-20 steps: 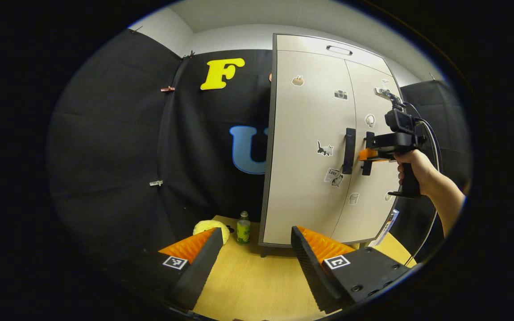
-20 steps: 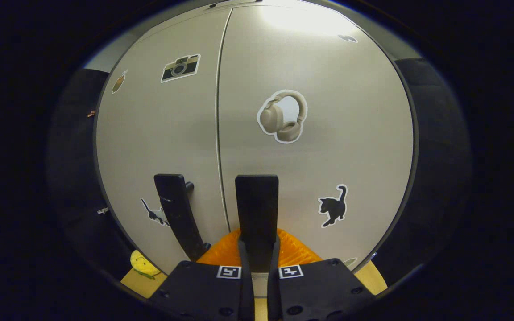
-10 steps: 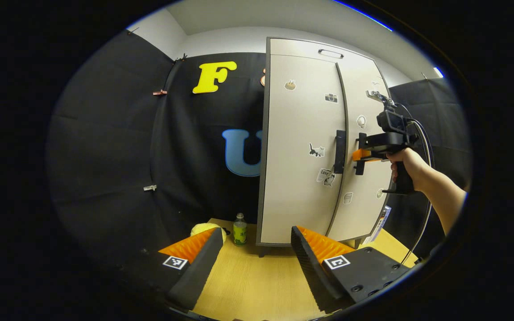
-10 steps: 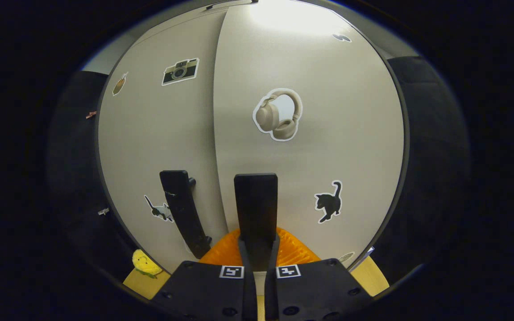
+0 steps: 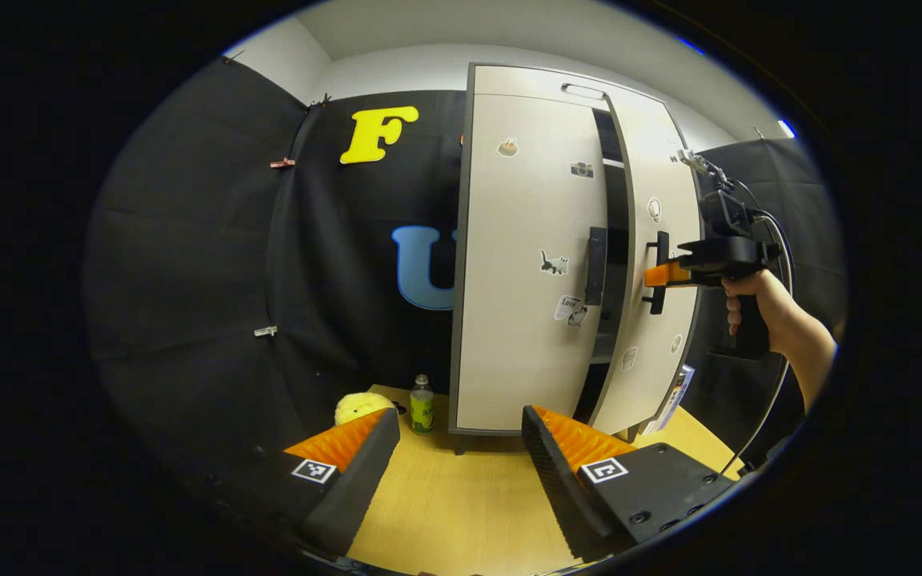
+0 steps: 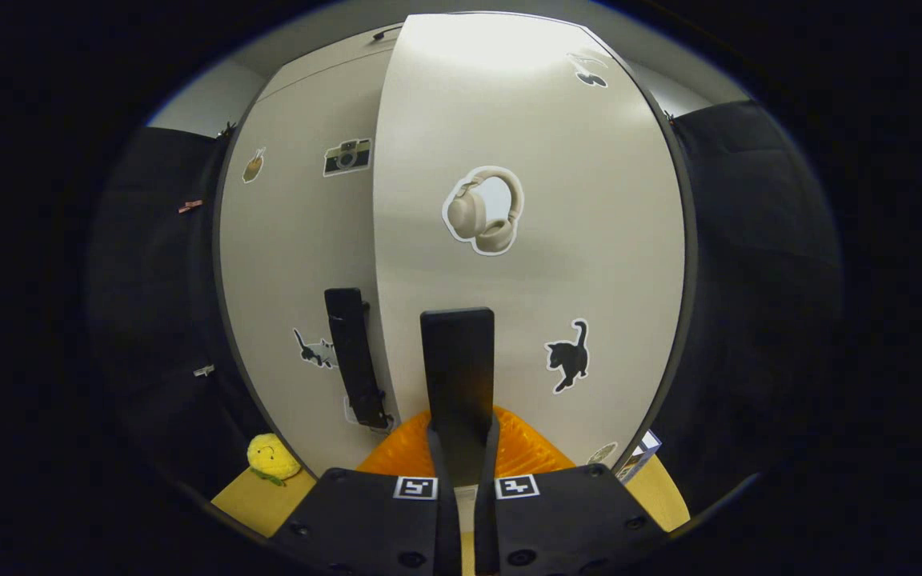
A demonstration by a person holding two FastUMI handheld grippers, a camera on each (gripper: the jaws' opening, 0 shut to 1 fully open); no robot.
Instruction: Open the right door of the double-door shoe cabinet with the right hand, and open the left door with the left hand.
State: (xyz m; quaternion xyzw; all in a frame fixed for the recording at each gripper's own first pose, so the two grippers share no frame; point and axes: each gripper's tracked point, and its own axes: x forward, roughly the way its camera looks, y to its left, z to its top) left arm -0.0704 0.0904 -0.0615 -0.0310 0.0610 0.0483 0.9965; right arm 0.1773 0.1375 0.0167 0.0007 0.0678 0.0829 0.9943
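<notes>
The beige shoe cabinet (image 5: pixel 509 80) stands on a wooden surface. Its right door (image 5: pixel 657 344) is swung partly outward, and a dark gap shows between it and the left door (image 5: pixel 509 320), which stands closed. My right gripper (image 5: pixel 657 276), held by a hand (image 5: pixel 753 300), is shut on the right door's black handle (image 5: pixel 658 260). In the right gripper view that handle (image 6: pixel 458 360) stands upright between the fingers of my right gripper (image 6: pixel 461 448). The left door's handle (image 6: pixel 355 356) hangs untouched. My left gripper (image 5: pixel 457 448) is open, well short of the cabinet.
A yellow plush toy (image 5: pixel 358 406) and a small green bottle (image 5: pixel 422 398) sit on the wooden surface (image 5: pixel 461 512) left of the cabinet. A flat box (image 5: pixel 673 398) leans by the cabinet's right foot. Black cloth walls close in both sides.
The right door has gone from closed to partly open, drawn outward with my right gripper on its handle. My left gripper has stayed open and drifted slightly.
</notes>
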